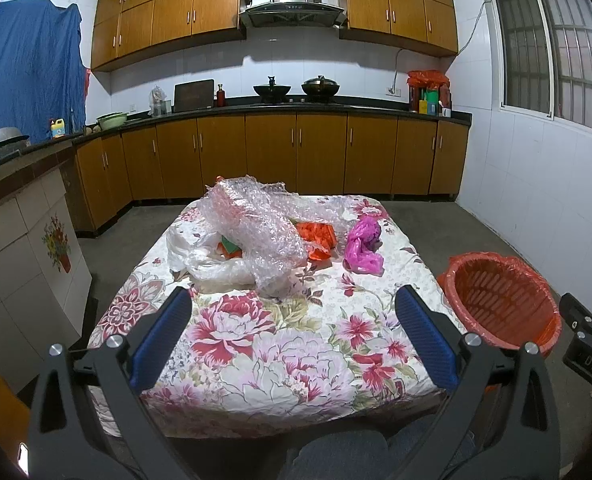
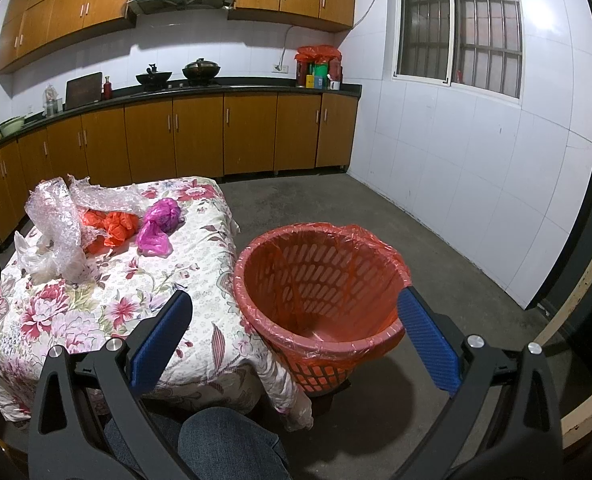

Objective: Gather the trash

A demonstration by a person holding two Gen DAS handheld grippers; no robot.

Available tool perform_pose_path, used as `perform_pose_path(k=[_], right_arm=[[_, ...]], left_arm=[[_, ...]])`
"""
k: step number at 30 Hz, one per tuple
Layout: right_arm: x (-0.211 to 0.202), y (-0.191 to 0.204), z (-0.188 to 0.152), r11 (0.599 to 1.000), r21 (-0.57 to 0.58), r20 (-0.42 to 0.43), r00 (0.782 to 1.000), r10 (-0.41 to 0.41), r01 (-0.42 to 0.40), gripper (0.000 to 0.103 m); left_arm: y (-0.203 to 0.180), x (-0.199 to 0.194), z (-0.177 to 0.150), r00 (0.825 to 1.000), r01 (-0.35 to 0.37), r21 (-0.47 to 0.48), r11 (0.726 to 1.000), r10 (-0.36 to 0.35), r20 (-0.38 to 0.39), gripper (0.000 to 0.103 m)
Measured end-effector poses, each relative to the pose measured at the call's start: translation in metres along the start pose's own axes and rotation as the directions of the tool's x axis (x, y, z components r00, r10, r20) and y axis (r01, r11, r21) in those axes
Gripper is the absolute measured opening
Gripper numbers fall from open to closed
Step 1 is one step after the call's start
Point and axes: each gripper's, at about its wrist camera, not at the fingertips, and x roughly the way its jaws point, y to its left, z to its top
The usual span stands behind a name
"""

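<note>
Trash lies at the far end of a table under a floral cloth [image 1: 279, 344]: crumpled bubble wrap [image 1: 255, 228], a clear white plastic bag [image 1: 199, 256], an orange bag [image 1: 316, 236] and a pink bag [image 1: 362, 246]. They also show in the right wrist view: bubble wrap [image 2: 55, 220], orange bag [image 2: 113, 226], pink bag [image 2: 157, 226]. An orange lined waste basket [image 2: 320, 292] stands on the floor right of the table [image 1: 504, 300]. My left gripper [image 1: 291, 304] is open above the table's near half. My right gripper [image 2: 293, 312] is open above the basket's near rim.
Wooden cabinets and a dark counter with pots [image 1: 296, 88] run along the far wall. A tiled counter [image 1: 23, 216] stands on the left. A white tiled wall with a window [image 2: 460, 24] is on the right. A person's knee in jeans [image 2: 223, 444] is below.
</note>
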Motion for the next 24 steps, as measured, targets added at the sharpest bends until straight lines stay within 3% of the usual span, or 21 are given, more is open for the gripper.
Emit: perform_pose_path(k=[24], right_arm=[[0.0005,-0.0011,-0.0005,1.0,0.001,-0.002,1.0,0.001,-0.001,0.101]], left_arm=[[-0.0003,-0.0002,-0.0002,1.0,0.001,-0.001,1.0,-0.001,-0.007,0.099]])
